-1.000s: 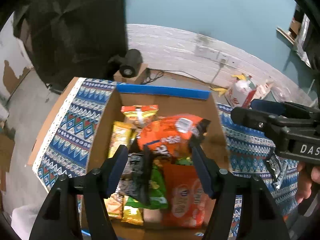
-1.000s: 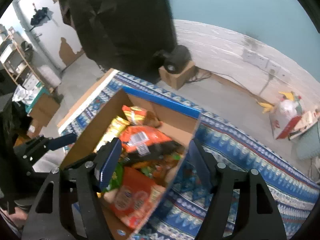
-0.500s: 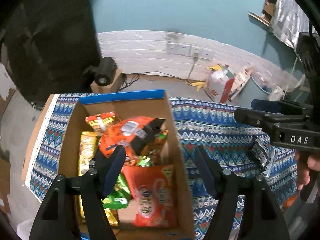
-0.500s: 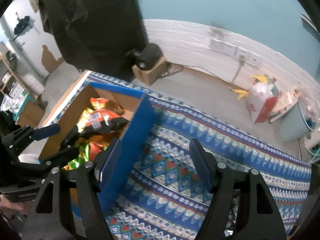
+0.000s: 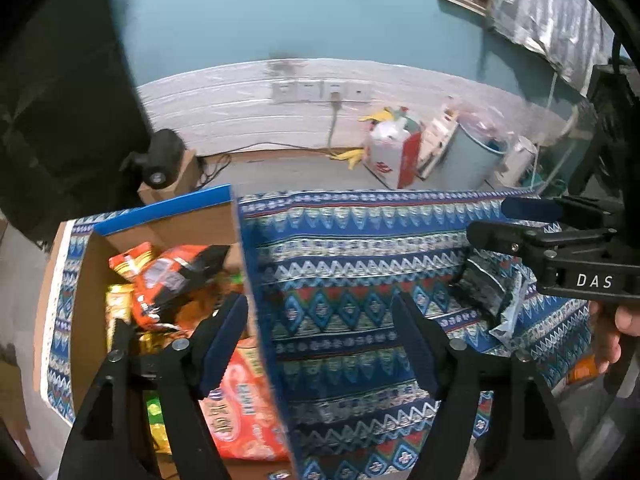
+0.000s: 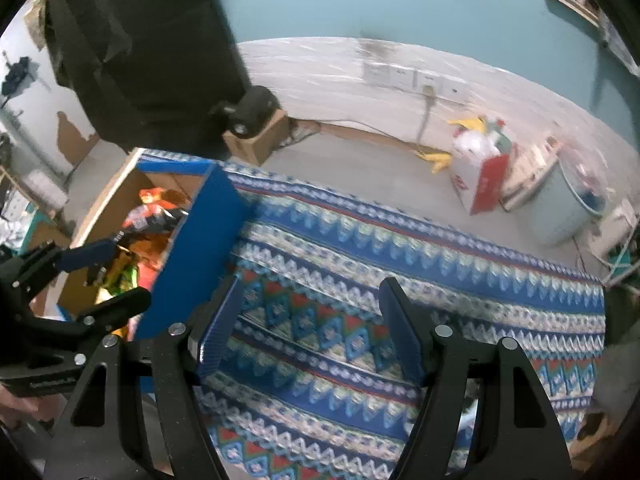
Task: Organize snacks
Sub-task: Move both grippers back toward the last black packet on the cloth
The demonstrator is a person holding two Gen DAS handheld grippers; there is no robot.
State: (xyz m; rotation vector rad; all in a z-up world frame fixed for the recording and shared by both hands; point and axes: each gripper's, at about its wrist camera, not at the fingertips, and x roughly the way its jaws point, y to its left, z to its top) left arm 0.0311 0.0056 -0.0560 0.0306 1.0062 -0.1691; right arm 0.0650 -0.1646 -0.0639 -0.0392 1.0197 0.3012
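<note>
Snack box at my nine o'clock, both claws wide and empty.
Left claw sits nearer the box than right claw; I'd reach with it.

An open cardboard box with blue outer walls sits at the lower left of the left wrist frame, crammed with snack packets. An orange-and-black bag lies tilted on top of the heap, a red-orange packet lies flat below it, and a yellow packet lies against the left wall.
</note>
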